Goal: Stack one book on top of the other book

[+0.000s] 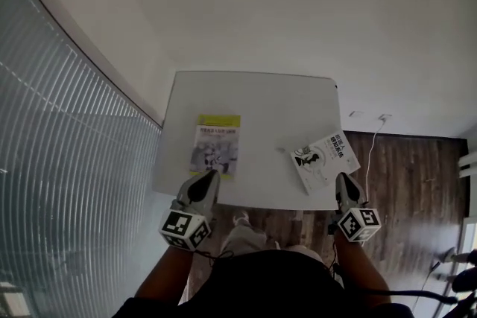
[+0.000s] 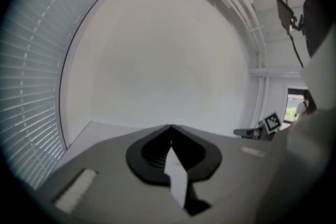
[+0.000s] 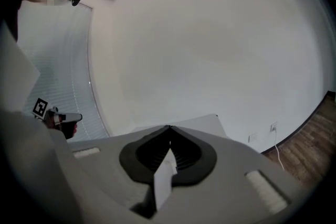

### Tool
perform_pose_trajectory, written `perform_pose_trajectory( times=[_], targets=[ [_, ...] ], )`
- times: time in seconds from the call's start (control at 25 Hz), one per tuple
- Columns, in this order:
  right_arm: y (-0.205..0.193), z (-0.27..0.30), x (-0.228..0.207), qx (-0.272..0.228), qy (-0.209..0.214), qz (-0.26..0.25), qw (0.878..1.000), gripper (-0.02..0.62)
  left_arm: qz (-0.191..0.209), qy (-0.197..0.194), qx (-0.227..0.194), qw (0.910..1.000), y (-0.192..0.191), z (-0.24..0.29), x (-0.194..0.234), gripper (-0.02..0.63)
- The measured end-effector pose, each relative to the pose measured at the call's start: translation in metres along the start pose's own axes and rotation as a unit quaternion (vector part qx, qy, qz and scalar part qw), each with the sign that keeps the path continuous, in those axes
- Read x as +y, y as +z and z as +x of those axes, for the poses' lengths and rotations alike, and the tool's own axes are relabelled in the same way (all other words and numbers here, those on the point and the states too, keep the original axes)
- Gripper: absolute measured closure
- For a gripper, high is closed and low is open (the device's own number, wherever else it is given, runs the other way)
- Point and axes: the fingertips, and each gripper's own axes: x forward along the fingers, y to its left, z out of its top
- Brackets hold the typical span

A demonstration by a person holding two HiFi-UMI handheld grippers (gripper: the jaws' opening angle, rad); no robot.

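Note:
Two books lie on a white table (image 1: pixel 261 97) in the head view. One has a yellow top band and a grey picture (image 1: pixel 217 144), left of centre near the front edge. The other is white with a black drawing (image 1: pixel 324 161) and sits turned at the front right. My left gripper (image 1: pixel 207 179) is shut and empty, its tip just in front of the yellow-banded book. My right gripper (image 1: pixel 346 186) is shut and empty, close beside the white book's right corner. In both gripper views the jaws meet at a point (image 2: pixel 170 126) (image 3: pixel 169 127) with nothing between them; no book shows there.
Slatted blinds (image 1: pixel 59 160) fill the left side. A white wall (image 1: pixel 298 4) rises behind the table. Dark wooden floor (image 1: pixel 417 182) lies to the right, with a wall socket and white cable (image 1: pixel 380 123) by the table's far right corner.

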Motion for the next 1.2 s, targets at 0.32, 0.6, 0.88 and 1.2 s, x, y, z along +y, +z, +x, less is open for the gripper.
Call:
perform_pose_trajectory(
  times=[0.32, 0.6, 0.88, 1.2],
  targets=[
    [0.032, 0.023, 0.034, -0.017, -0.054, 0.017, 0.998, 0.594, 0.059, -0.054, 0.010, 0.9968, 0.031, 0.038, 0.056, 0.598],
    [0.023, -0.004, -0.006, -0.004, -0.141, 0.046, 0.989, 0.594, 0.102, -0.120, 0.002, 0.9875, 0.047, 0.088, 0.030, 0.598],
    [0.029, 0.001, -0.045, -0.023, -0.172, 0.060, 0.983, 0.594, 0.146, -0.184, 0.019, 0.9718, 0.051, 0.124, -0.035, 0.598],
    [0.026, -0.003, -0.087, -0.021, -0.185, 0.091, 0.978, 0.594, 0.134, -0.234, 0.136, 0.9534, -0.004, 0.161, -0.072, 0.598]
  ],
)
